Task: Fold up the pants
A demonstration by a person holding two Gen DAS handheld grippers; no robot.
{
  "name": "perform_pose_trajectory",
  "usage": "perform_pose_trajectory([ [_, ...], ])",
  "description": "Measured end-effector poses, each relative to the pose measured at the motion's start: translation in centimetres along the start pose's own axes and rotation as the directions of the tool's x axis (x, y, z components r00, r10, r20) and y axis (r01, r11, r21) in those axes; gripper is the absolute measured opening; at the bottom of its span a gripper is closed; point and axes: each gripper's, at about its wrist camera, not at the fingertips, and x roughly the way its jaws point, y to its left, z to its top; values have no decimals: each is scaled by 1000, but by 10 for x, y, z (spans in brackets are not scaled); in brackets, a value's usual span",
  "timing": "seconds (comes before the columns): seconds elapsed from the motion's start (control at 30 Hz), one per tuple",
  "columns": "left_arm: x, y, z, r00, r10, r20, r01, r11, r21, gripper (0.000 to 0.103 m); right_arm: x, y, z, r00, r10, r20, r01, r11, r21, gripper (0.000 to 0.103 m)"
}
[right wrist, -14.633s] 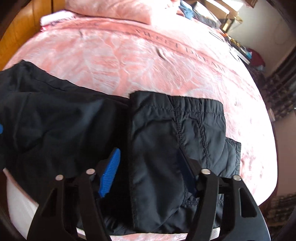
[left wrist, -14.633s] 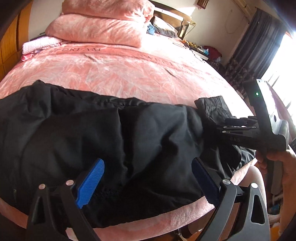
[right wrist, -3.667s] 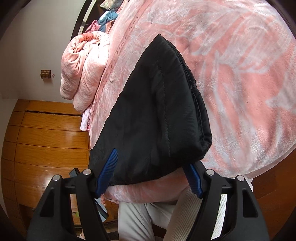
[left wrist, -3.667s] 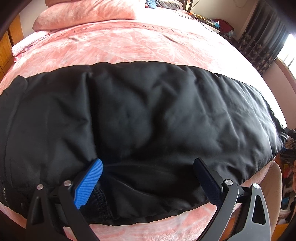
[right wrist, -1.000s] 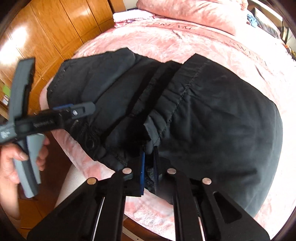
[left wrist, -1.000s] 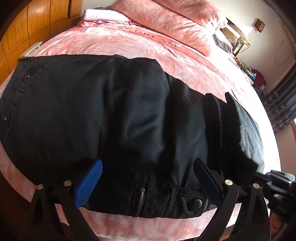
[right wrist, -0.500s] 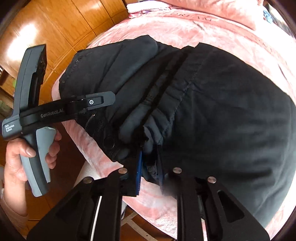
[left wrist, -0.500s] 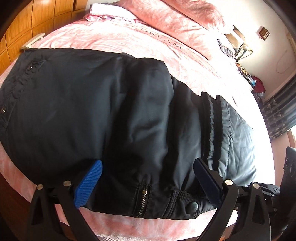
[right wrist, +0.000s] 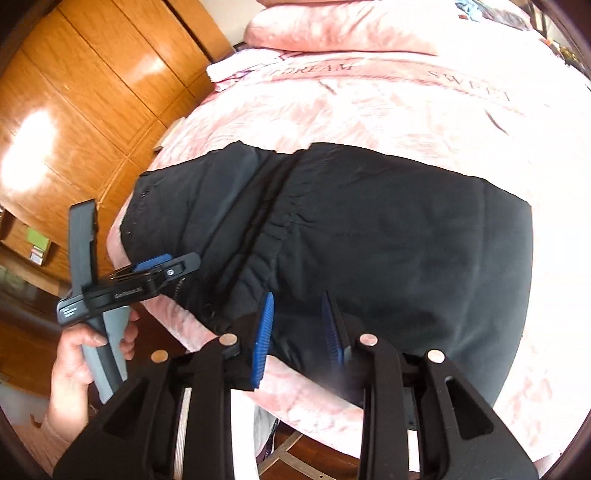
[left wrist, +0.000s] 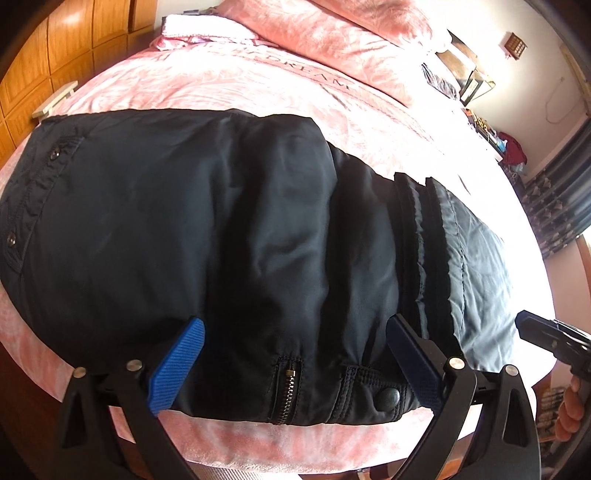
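The black pants (left wrist: 240,240) lie folded across the near edge of the pink bed (left wrist: 258,85), with the waistband, zipper (left wrist: 286,387) and snap button facing me. The leg cuffs lie folded over onto the right part. My left gripper (left wrist: 295,362) is open, its blue pads hovering over the waistband edge. In the right wrist view the pants (right wrist: 388,240) fill the middle. My right gripper (right wrist: 297,332) is open with a narrow gap and holds nothing, just above the near edge of the fabric. The left gripper (right wrist: 162,269) shows at the left, held by a hand.
Pink pillows (left wrist: 332,33) and a folded white cloth (left wrist: 207,29) lie at the head of the bed. A wooden wardrobe (right wrist: 74,92) stands along the left side. Dark curtains (left wrist: 561,206) and clutter are at the far right. The bed edge is just below both grippers.
My right gripper has let go of the pants cuff and opened a little; the fabric now lies flat. My left gripper stayed open and moved slightly closer to the waistband.
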Motion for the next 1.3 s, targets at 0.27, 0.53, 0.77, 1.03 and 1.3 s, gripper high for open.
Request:
perform_pose_trajectory([
  [0.27,6,-4,7,1000,4,-2,-5,1000,-20,99,63,13,0,992,-70,-104,64,996,-57,29],
  [0.53,3,4,5,1000,3,4,-3,999,-37,99,49,18,1,994,-65,-84,57,993,-101,29],
  [0.77,4,13,5,1000,0,-1,0,999,-51,99,61,8,-9,992,-63,-113,54,995,-80,29],
  [1.03,-31,49,4,997,35,64,-29,996,-88,99,18,0,-1,998,-54,-13,54,998,-32,33],
  [1.3,-54,121,-13,995,57,77,-33,956,-293,99,28,4,5,999,-46,-28,46,999,-13,35],
])
